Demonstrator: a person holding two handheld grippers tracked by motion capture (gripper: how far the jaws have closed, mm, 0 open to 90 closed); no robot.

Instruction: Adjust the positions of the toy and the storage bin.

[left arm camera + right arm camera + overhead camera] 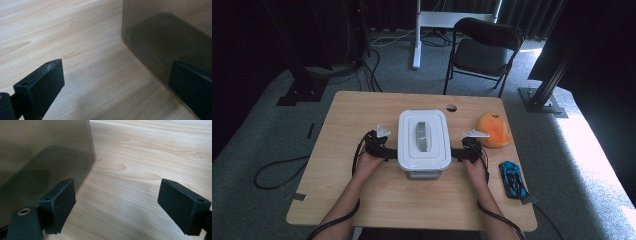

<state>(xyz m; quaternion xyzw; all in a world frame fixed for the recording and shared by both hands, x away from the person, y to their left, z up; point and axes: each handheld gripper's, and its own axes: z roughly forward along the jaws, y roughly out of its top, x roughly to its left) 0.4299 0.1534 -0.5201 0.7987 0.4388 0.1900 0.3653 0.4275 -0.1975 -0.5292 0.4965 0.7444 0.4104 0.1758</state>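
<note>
Forearms are being extended up from the near edge of the table [362,200] in the high view, and between them a grey box [424,172] capped by a white lid [423,139] is being flanked from both sides. This box is lying near the middle of the tabletop, its long axis running away from the person.

Seen from above, the left gripper [387,151] is being held against the box's left flank and the right gripper [458,154] against its right flank, both just under the lid's overhanging rim. Neither is nearer; the two are facing each other across the short width.

In the left gripper view the jaws are being held wide apart, with the translucent grey wall lying beside the right-hand jaw and bare wood between them. In the right gripper view the jaws are likewise standing open, the wall lying beside the left-hand jaw. Nothing is being gripped by either.

An inward, level squeeze from both sides is being judged as the move in prospect.

An orange ball-like thing [494,129] and a blue toy car [513,179] are lying well to the right.
</note>
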